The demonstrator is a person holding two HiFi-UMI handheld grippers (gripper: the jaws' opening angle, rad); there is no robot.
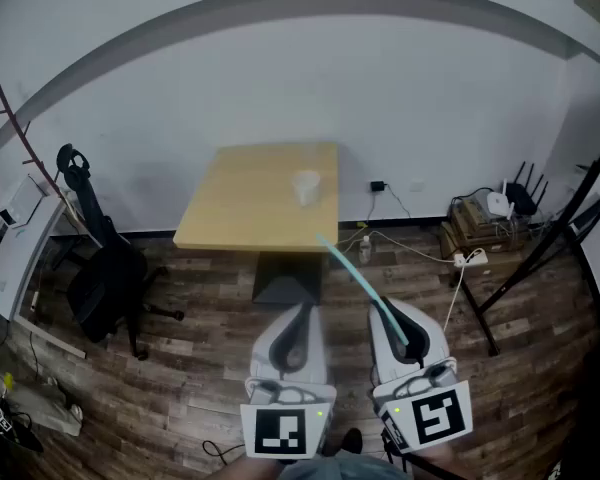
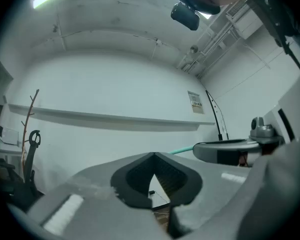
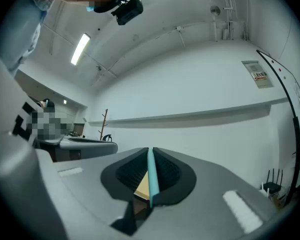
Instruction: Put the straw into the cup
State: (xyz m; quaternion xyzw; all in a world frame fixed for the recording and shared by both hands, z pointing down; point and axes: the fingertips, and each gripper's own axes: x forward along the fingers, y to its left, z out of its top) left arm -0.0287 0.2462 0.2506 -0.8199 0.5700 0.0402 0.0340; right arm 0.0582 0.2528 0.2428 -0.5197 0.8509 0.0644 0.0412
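A translucent cup (image 1: 306, 188) stands on the right part of the light wooden table (image 1: 250, 203), well ahead of both grippers. My right gripper (image 1: 386, 308) is shut on a teal straw (image 1: 360, 280), which juts forward and left toward the table's near edge. In the right gripper view the straw (image 3: 151, 176) runs upright between the closed pads. My left gripper (image 1: 304, 310) is beside it, shut with nothing in it, and hangs over the floor. The left gripper view shows its tips (image 2: 153, 154) touching, with the straw (image 2: 182, 149) and the right gripper (image 2: 230, 151) off to the right.
The table's dark base (image 1: 285, 280) stands on wood flooring. A black office chair (image 1: 105, 280) and a coat rack (image 1: 30, 138) are at the left. Cables, a small bottle (image 1: 365, 249), a router (image 1: 500, 205) and a black stand (image 1: 550, 238) lie at the right.
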